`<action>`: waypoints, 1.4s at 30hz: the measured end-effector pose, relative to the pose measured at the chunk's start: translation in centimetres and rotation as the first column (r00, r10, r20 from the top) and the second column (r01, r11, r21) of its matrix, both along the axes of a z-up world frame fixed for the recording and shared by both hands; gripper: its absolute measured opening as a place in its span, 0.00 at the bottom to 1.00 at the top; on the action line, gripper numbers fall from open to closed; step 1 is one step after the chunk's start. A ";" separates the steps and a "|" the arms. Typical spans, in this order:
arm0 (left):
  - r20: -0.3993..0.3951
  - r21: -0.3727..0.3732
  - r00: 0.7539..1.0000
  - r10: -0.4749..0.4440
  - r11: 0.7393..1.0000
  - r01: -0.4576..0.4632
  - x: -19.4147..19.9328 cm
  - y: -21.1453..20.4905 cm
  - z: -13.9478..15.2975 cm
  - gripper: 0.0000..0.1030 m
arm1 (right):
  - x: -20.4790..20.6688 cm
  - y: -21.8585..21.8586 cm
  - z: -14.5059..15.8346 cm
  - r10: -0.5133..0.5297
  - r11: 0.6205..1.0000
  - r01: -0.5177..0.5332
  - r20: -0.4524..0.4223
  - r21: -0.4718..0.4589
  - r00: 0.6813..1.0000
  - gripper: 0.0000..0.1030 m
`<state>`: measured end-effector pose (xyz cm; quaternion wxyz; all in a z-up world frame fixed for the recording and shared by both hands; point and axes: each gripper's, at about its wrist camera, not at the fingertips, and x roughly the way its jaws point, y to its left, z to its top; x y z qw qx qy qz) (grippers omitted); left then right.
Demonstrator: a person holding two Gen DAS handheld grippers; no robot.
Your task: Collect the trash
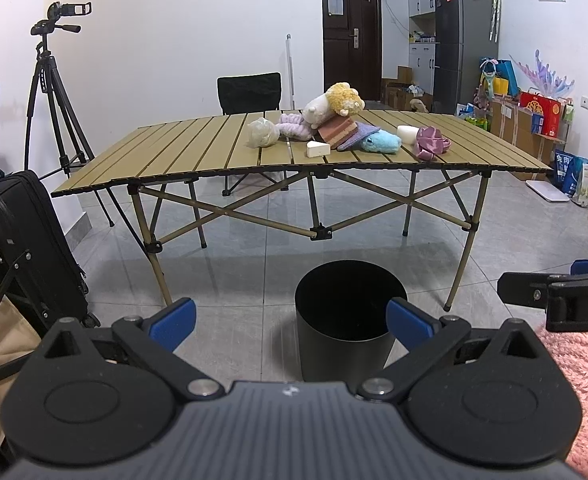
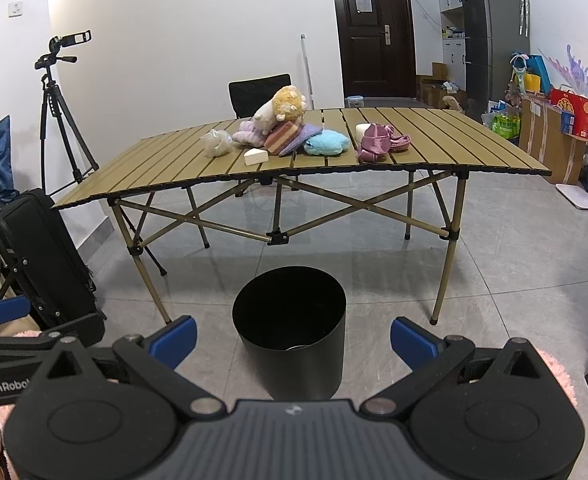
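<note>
both grippers wait low in the frame, well short of the table (image 1: 182,148); the left gripper (image 1: 290,318) stands wide, its blue pads holding nothing, and the right gripper (image 2: 293,338) is likewise spread wide and bare; the black bin (image 1: 345,320) sits on the tiled floor at lower centre, in front of the table and just beyond the pads; a pale shape shows at its bottom in the right view, too dim to name; the pile lies right of centre on the slats: a crumpled white wad (image 1: 262,133), a white wedge (image 1: 317,149), a white puck (image 1: 407,134), a purple ribbon (image 1: 429,142), with plush toys (image 1: 333,104) stacked between them; which count as trash is a judgement, the wad and wedge looking likeliest; the step in hand appears to be the first reach; best to take a loose item at the pile's edge, approach level over the near rim, close on its middle, and leave the stacked toys undisturbed.
</note>
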<state>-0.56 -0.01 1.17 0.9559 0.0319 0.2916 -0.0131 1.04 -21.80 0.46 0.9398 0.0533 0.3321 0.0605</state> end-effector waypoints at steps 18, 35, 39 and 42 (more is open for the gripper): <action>-0.011 0.006 1.000 -0.002 1.000 0.002 3.4 0.0 -0.9 1.00 | 3.1 0.0 -0.7 -0.010 1.000 0.010 -0.011 -0.012 1.000 1.00; 0.012 0.003 1.000 0.009 1.000 -0.009 11.0 -0.1 -1.0 1.00 | 10.1 0.0 -1.6 -0.021 1.000 0.021 -0.011 -0.022 1.000 1.00; 0.023 0.000 1.000 0.009 1.000 -0.009 13.2 -0.5 -0.9 1.00 | 12.2 -0.1 -1.7 -0.025 1.000 0.025 0.001 -0.013 1.000 1.00; 0.027 -0.002 1.000 0.011 1.000 -0.011 15.0 -0.8 -0.9 1.00 | 13.8 -0.3 -1.8 -0.032 0.999 0.032 0.013 -0.008 0.999 1.00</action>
